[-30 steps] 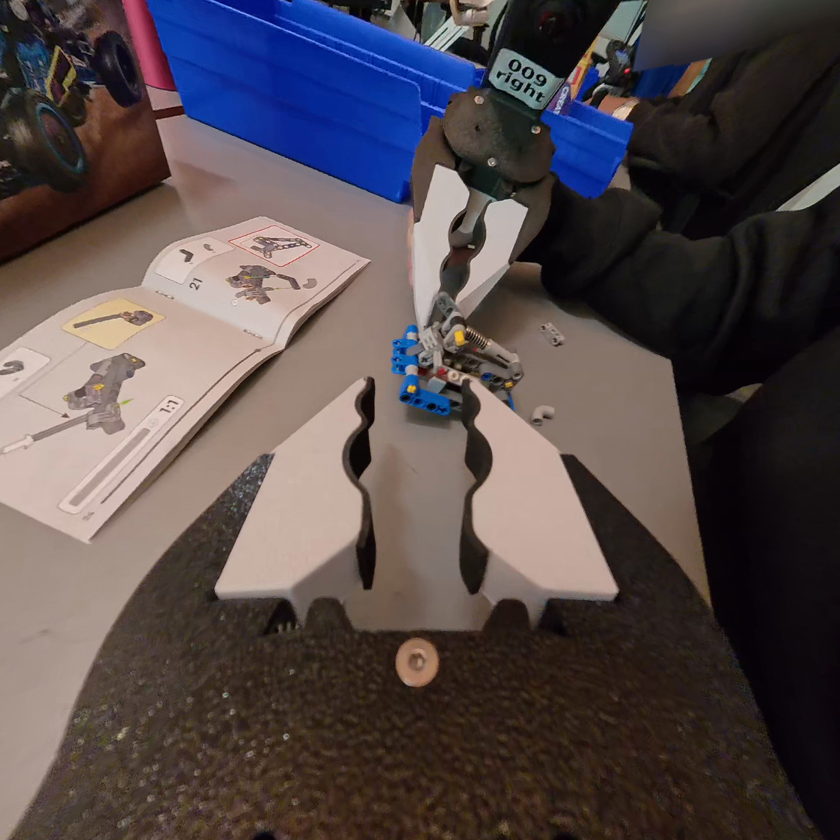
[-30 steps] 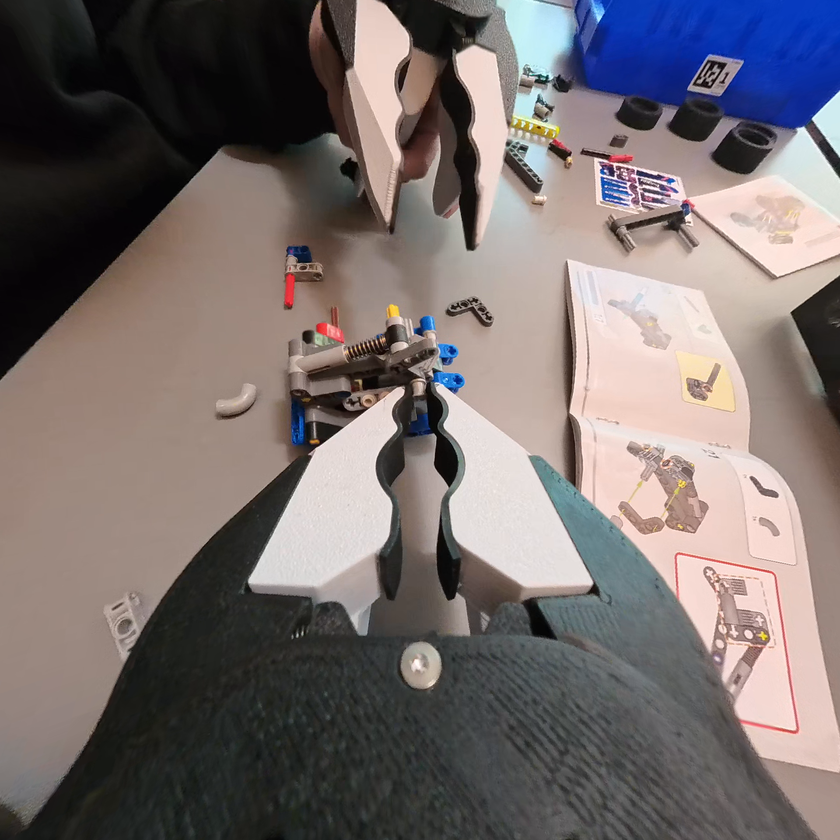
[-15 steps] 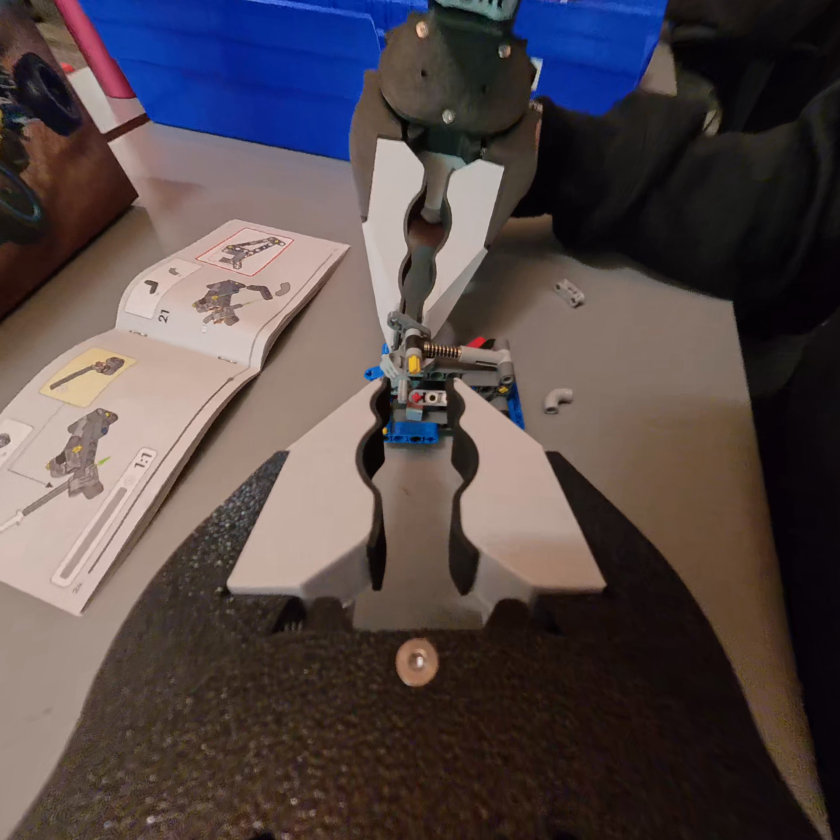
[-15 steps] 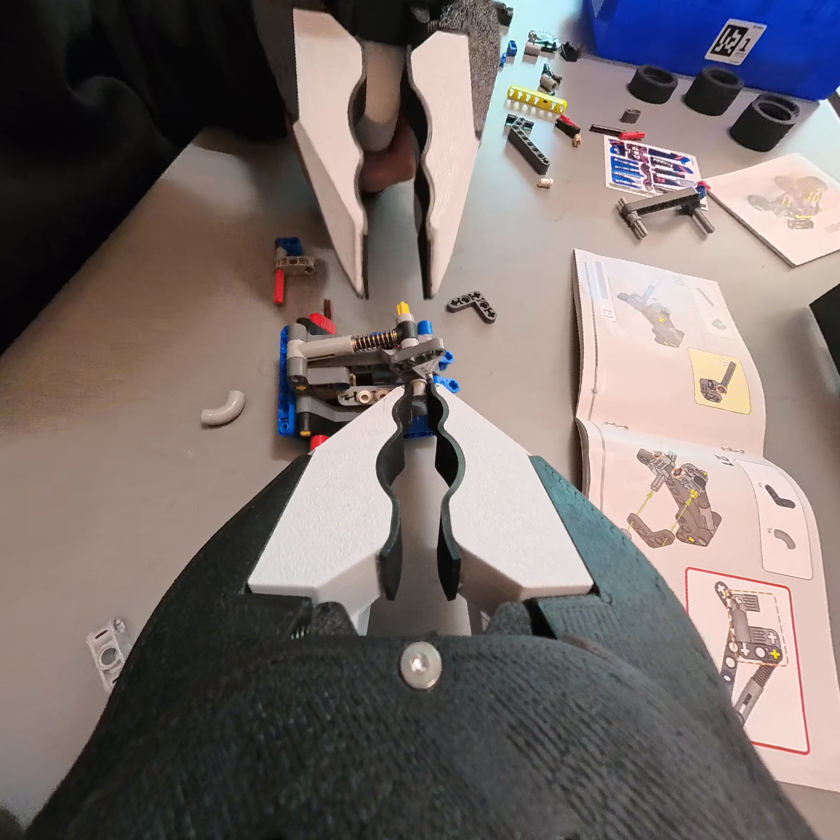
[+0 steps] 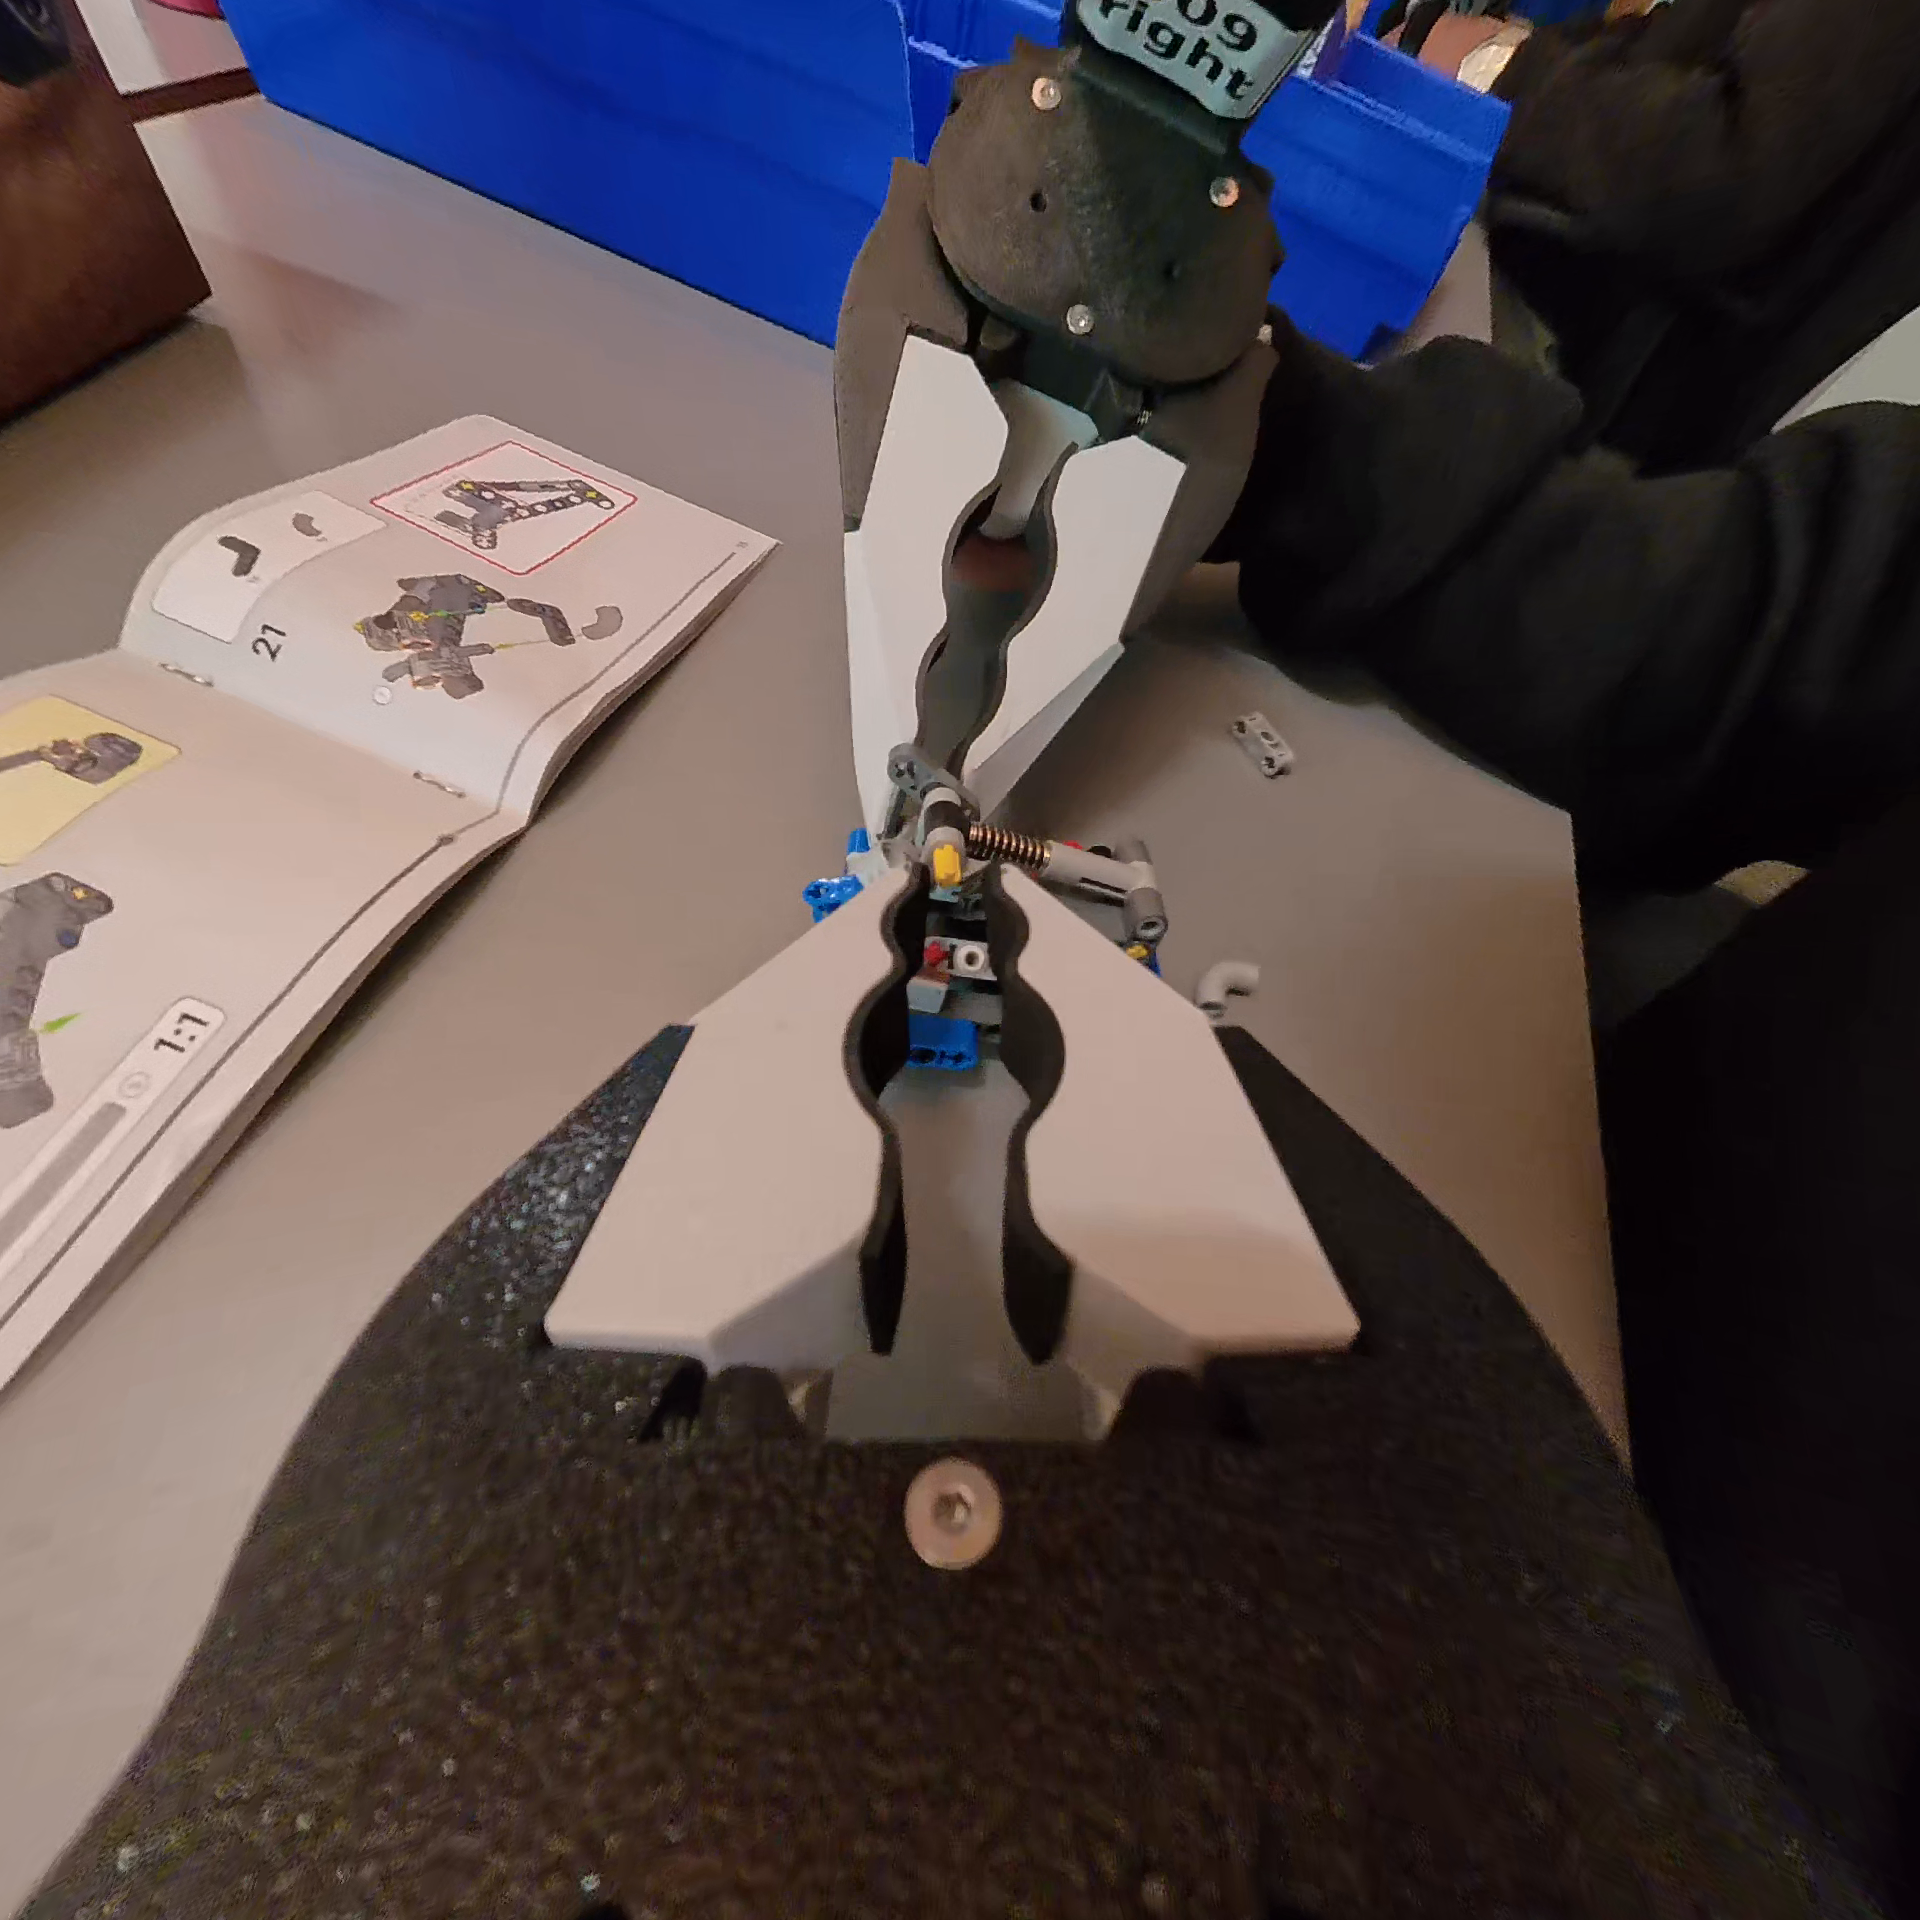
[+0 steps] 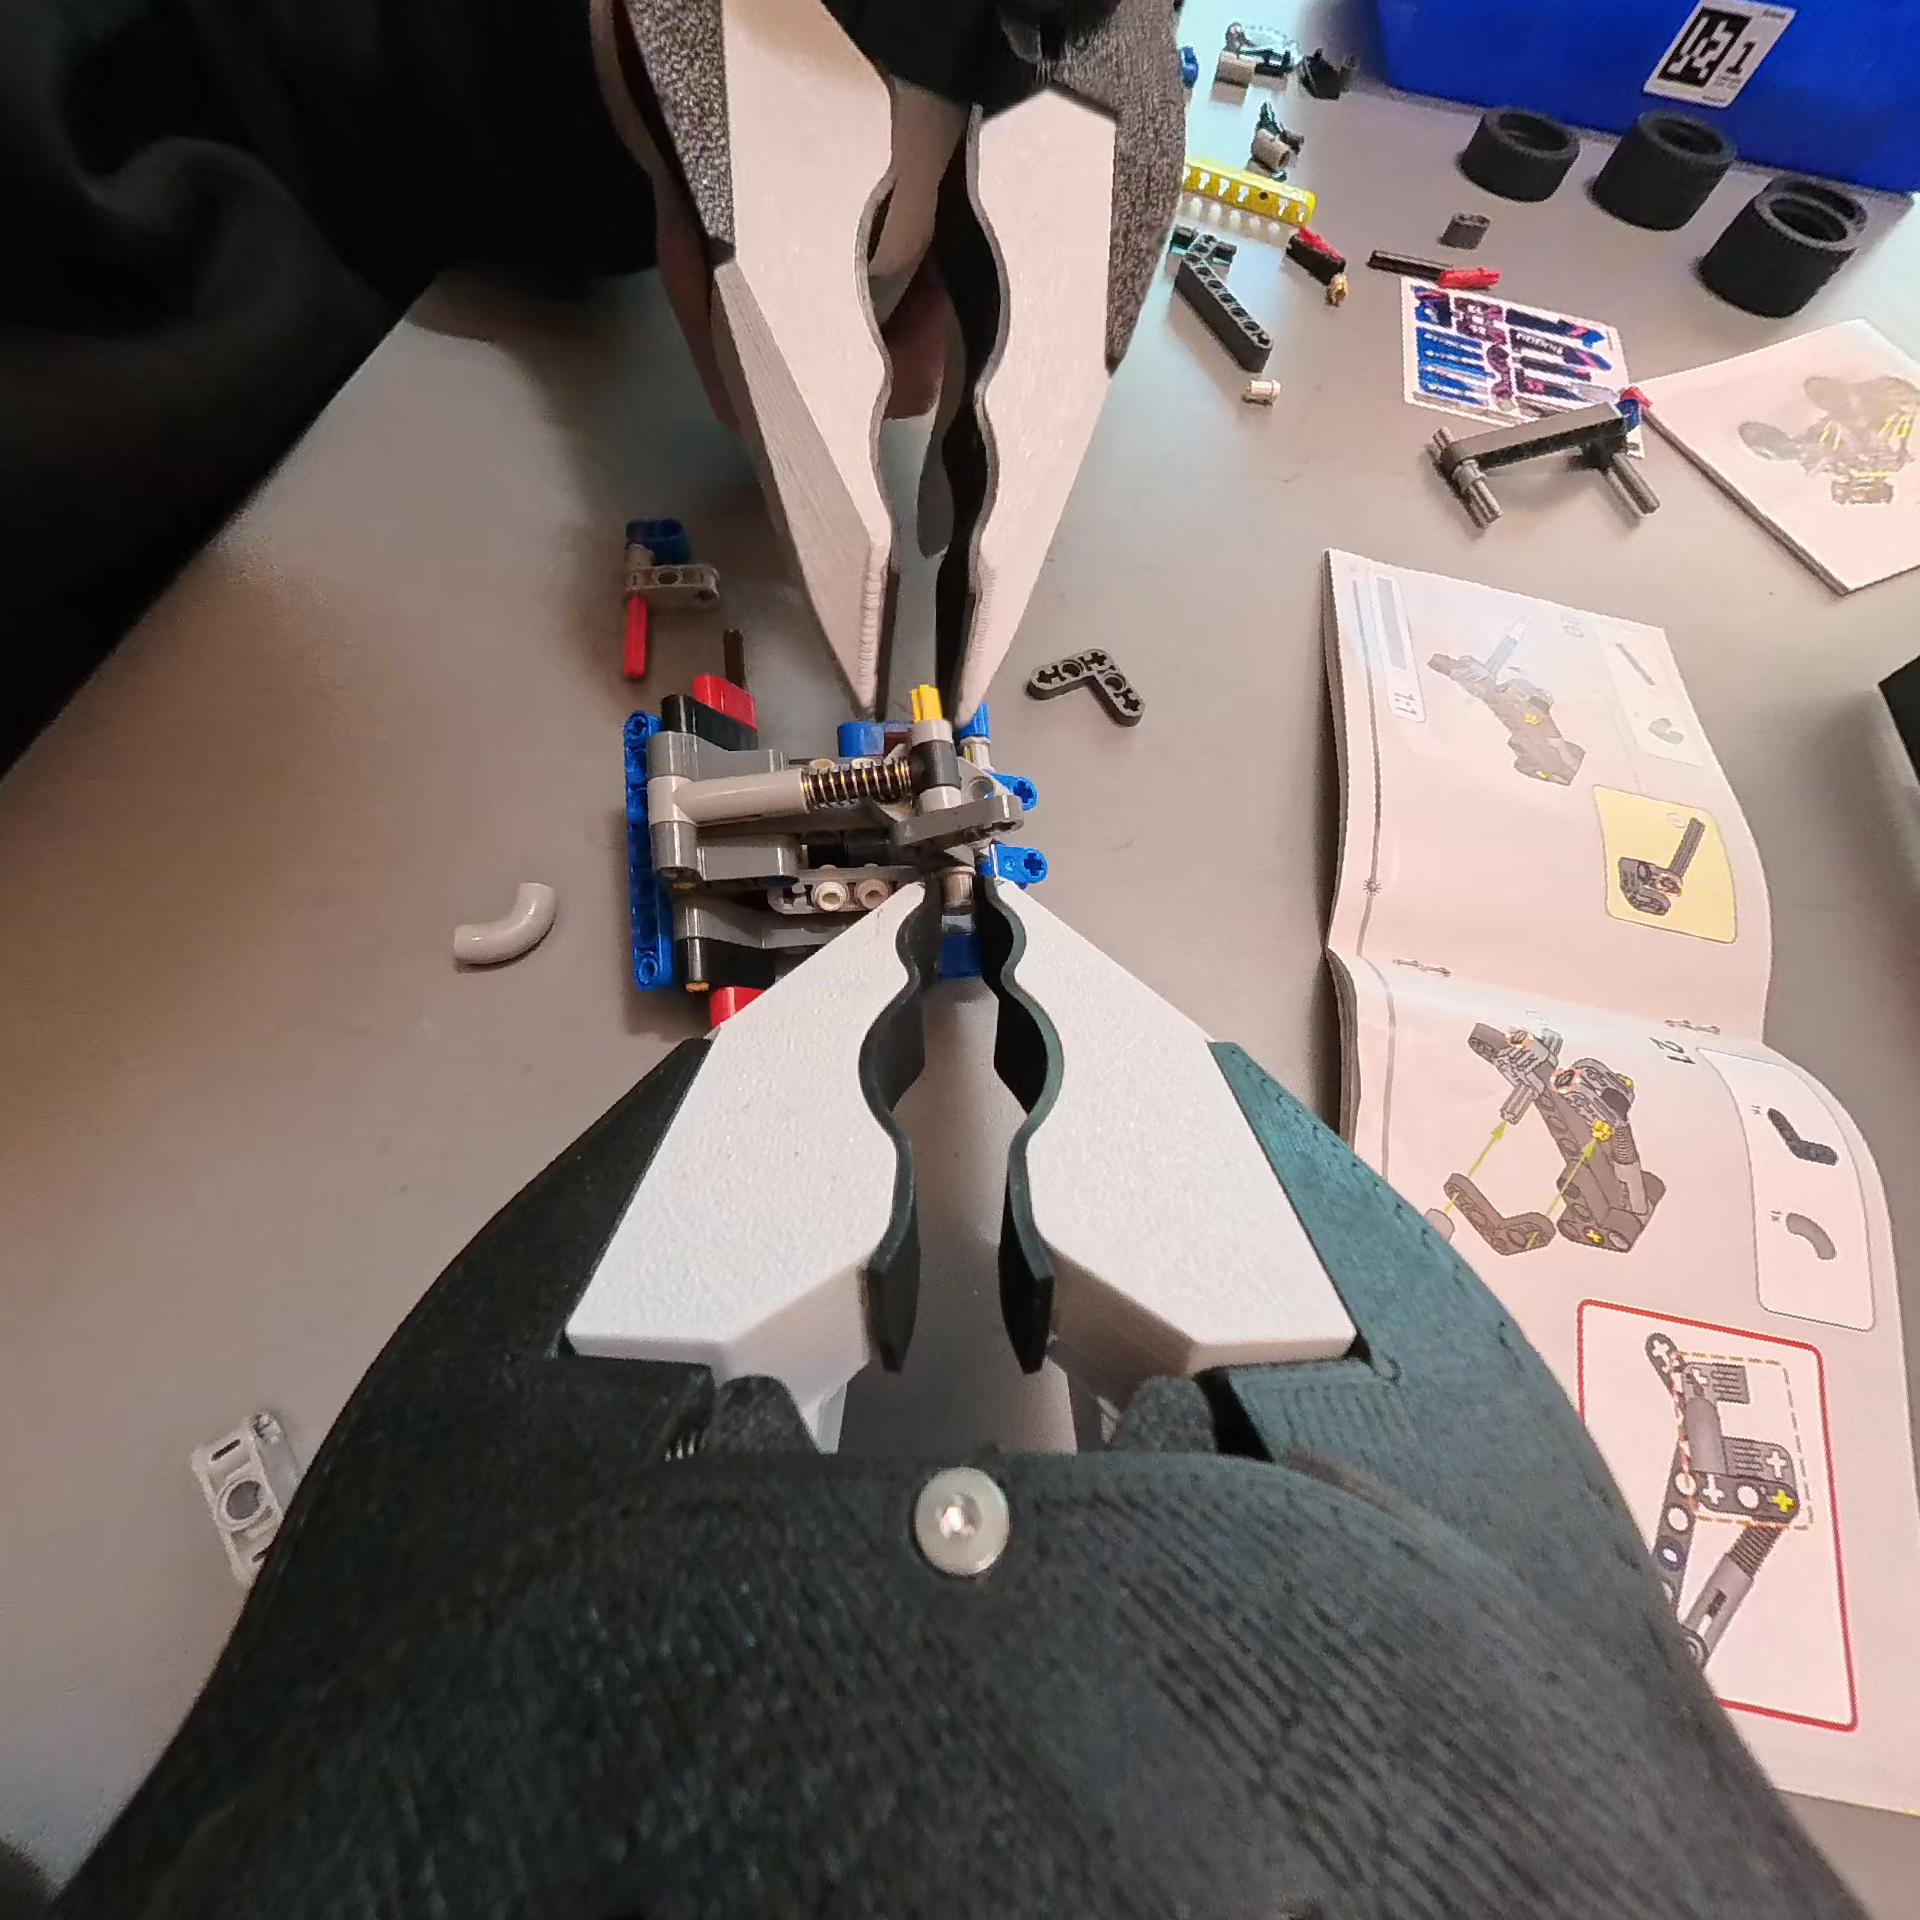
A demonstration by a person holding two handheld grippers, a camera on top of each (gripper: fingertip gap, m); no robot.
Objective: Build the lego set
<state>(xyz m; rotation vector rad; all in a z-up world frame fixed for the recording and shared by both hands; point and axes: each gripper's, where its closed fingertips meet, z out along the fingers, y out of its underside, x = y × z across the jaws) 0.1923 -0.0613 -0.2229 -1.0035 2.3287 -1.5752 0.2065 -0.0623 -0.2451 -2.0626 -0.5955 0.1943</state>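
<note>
A small brick assembly (image 6: 790,821) of grey beams, a blue frame and a spring shock lies on the grey table; it also shows in the left wrist view (image 5: 1039,862). My left gripper (image 5: 951,883) comes at it from one side and is shut on its yellow-tipped axle end (image 6: 923,704). In the right wrist view the left gripper (image 6: 925,701) reaches down from the top. My right gripper (image 6: 954,899) is shut on a grey pin end (image 6: 954,883) on the opposite side of the assembly. It shows from above in the left wrist view (image 5: 920,795).
An open instruction booklet (image 6: 1538,831) lies beside the assembly, also in the left wrist view (image 5: 312,727). Blue bins (image 5: 623,135) stand at the back. Black tyres (image 6: 1662,166), a sticker sheet (image 6: 1507,353), a black L-shaped beam (image 6: 1086,686) and a pale curved piece (image 6: 504,925) lie around. The tips of both grippers are at nearly the same place. Left tips and right tips are each some 8 cm from the pale curved piece (image 6: 504,925). It is also in sight in the left wrist view (image 5: 1223,974).
My left gripper has moved in onto the assembly and its jaws have closed from wide open to the yellow axle end. My right gripper has stayed shut on the assembly, which turned slightly.
</note>
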